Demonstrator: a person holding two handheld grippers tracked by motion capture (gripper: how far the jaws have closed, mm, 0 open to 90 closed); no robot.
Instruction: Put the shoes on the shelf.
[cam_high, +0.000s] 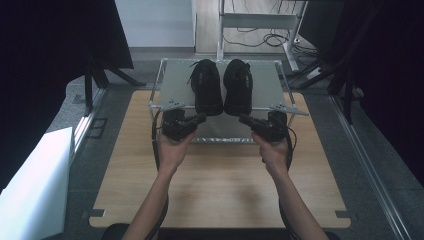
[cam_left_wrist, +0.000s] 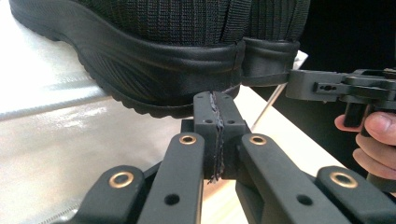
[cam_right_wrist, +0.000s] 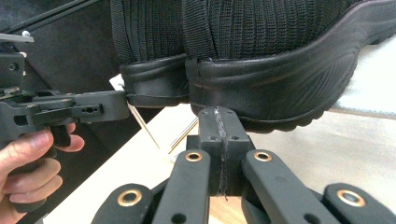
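Note:
Two black knit shoes stand side by side on a small metal shelf (cam_high: 177, 82), heels toward me: the left shoe (cam_high: 206, 85) and the right shoe (cam_high: 237, 86). My left gripper (cam_high: 201, 119) is shut and empty, its tip just below the left shoe's heel (cam_left_wrist: 177, 74). Its pads (cam_left_wrist: 215, 109) meet with nothing between them. My right gripper (cam_high: 243, 119) is also shut and empty, pointing at the right shoe's heel (cam_right_wrist: 261, 79) from just below. The left gripper view shows the right gripper (cam_left_wrist: 299, 84) at its right edge; the right gripper view shows the left gripper (cam_right_wrist: 116, 105).
The shelf stands at the far end of a wooden tabletop (cam_high: 220, 185). A white board (cam_high: 35, 180) leans at the left. Dark curtains and stands flank both sides, with a metal frame (cam_high: 260, 22) and cables beyond the shelf.

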